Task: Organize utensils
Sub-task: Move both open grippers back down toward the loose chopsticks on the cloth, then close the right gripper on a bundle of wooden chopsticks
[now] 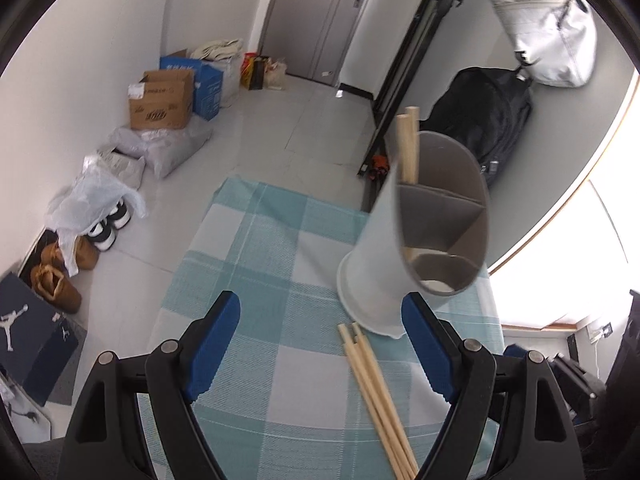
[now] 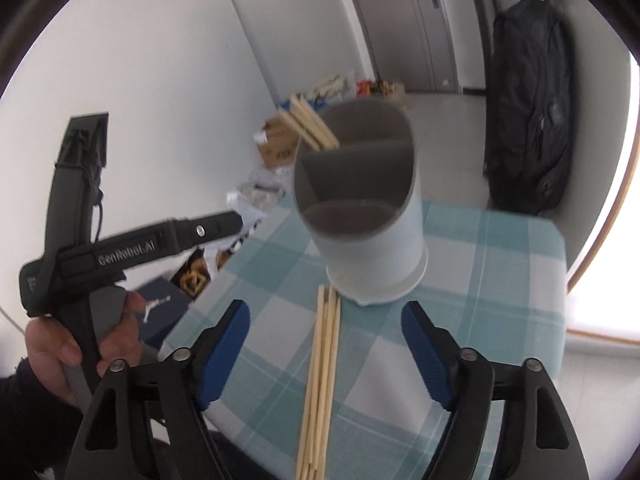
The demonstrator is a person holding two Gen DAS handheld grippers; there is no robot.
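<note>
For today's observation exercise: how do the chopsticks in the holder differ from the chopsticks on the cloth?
The chopsticks in the holder stand nearly upright, leaning in one compartment; the chopsticks on the cloth lie flat. The standing ones are partly hidden by the holder; the lying ones show along their length until the picture's edge. Both are plain light wood.

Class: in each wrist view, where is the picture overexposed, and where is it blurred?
Left wrist view: the window at right is blown out white, and the utensil holder edges smear slightly. Right wrist view: the window glares too, and the holder looks soft.
</note>
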